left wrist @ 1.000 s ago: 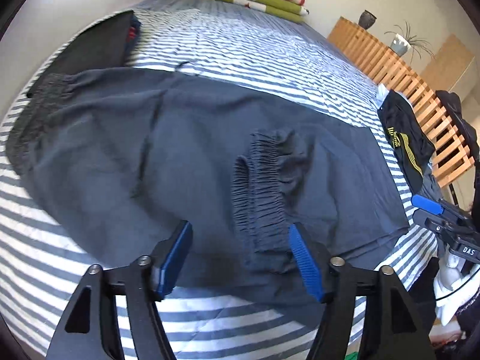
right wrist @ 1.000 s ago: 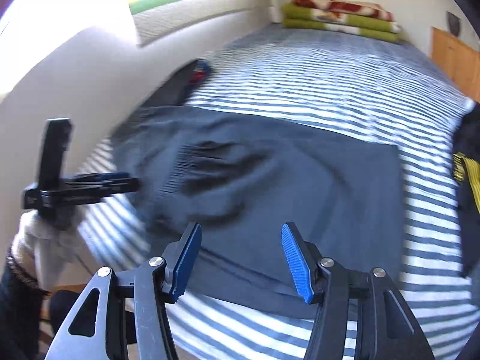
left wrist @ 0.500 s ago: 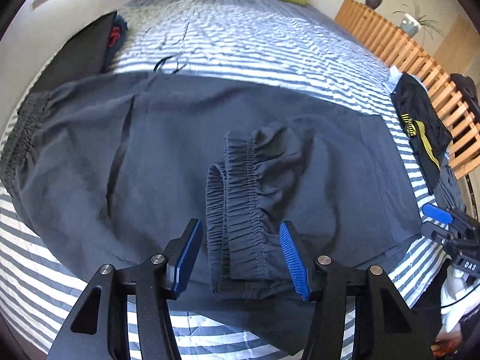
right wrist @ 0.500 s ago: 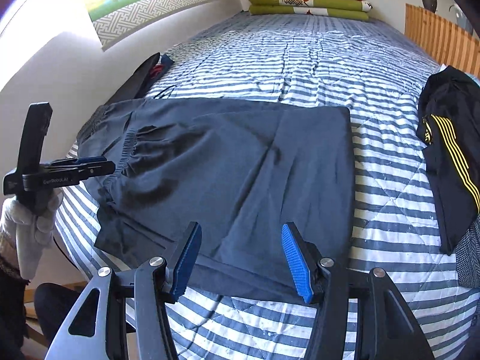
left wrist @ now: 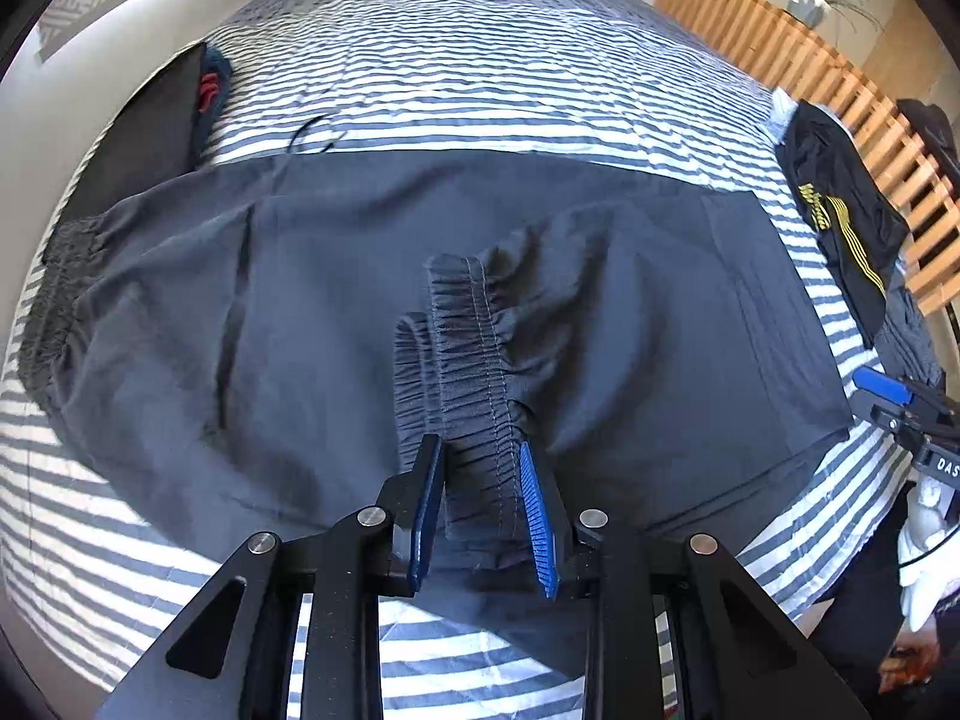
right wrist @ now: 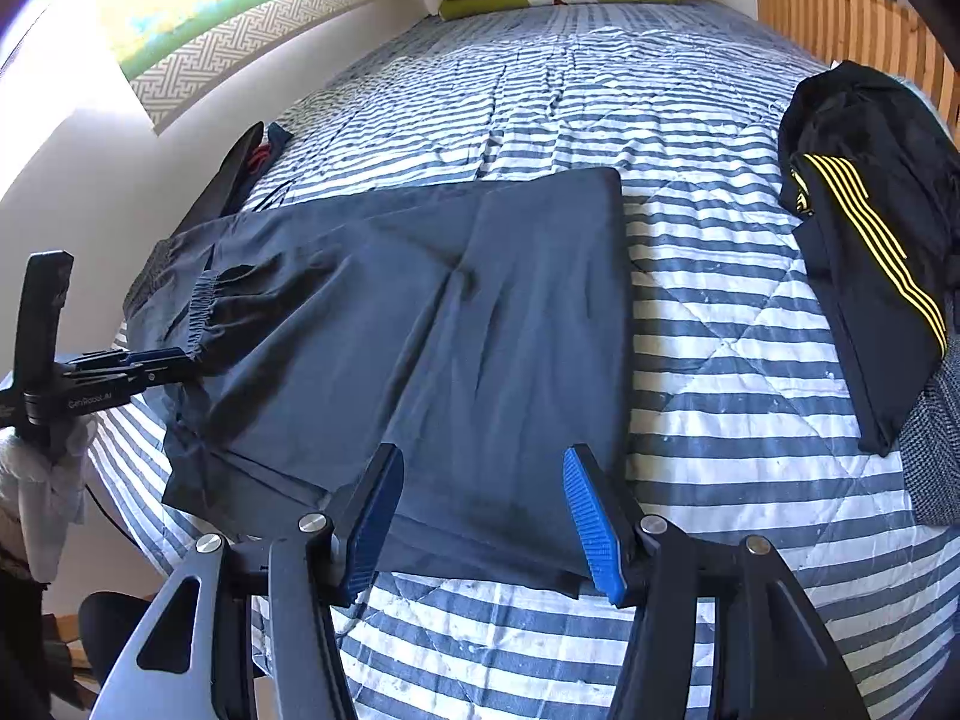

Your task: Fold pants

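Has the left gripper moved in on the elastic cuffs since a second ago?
Yes. The left gripper has come forward onto the elastic cuffs and narrowed around them; against the striped bedspread, the cuffs now sit between its fingers.

Left wrist view: low, close over pants (left wrist: 600,312), facing headboard at 12 o'clock. Right wrist view: higher, farther back. Shared: pants, striped bedspread (right wrist: 690,120).

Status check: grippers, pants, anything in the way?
Left gripper closing around elastic cuff. Right gripper open over pants near edge. Black striped garment apart, not blocking.
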Action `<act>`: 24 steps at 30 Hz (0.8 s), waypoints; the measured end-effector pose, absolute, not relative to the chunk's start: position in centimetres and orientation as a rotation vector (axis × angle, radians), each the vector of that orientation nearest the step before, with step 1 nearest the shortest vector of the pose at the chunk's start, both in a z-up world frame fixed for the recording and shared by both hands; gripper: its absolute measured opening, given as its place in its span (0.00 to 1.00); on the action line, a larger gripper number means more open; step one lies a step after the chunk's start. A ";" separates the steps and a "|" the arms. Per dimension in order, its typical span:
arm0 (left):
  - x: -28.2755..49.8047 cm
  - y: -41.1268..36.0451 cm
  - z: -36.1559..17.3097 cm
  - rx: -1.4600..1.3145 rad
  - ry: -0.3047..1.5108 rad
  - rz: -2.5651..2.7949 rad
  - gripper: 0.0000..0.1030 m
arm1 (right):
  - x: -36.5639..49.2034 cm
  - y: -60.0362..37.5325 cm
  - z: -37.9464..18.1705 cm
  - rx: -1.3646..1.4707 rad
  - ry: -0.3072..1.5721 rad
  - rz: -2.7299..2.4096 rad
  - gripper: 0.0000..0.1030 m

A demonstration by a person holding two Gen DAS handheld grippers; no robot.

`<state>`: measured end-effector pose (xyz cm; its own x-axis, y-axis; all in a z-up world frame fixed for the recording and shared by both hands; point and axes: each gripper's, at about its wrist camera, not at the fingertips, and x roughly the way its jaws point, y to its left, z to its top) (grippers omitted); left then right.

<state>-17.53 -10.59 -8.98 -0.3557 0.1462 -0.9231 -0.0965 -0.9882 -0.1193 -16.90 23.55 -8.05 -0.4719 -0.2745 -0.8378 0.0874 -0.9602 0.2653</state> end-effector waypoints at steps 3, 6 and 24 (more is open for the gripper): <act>-18.0 -11.3 -9.8 -1.766 -0.106 2.454 0.41 | -16.7 23.7 -7.8 1.466 -0.272 -2.511 0.50; -18.5 -11.5 -10.1 -1.777 -0.170 2.447 0.73 | -16.8 23.9 -8.0 1.470 -0.274 -2.506 0.50; -19.1 -8.9 -11.6 -1.867 -0.044 2.427 0.30 | -17.3 28.5 -8.6 1.487 -0.439 -2.541 0.50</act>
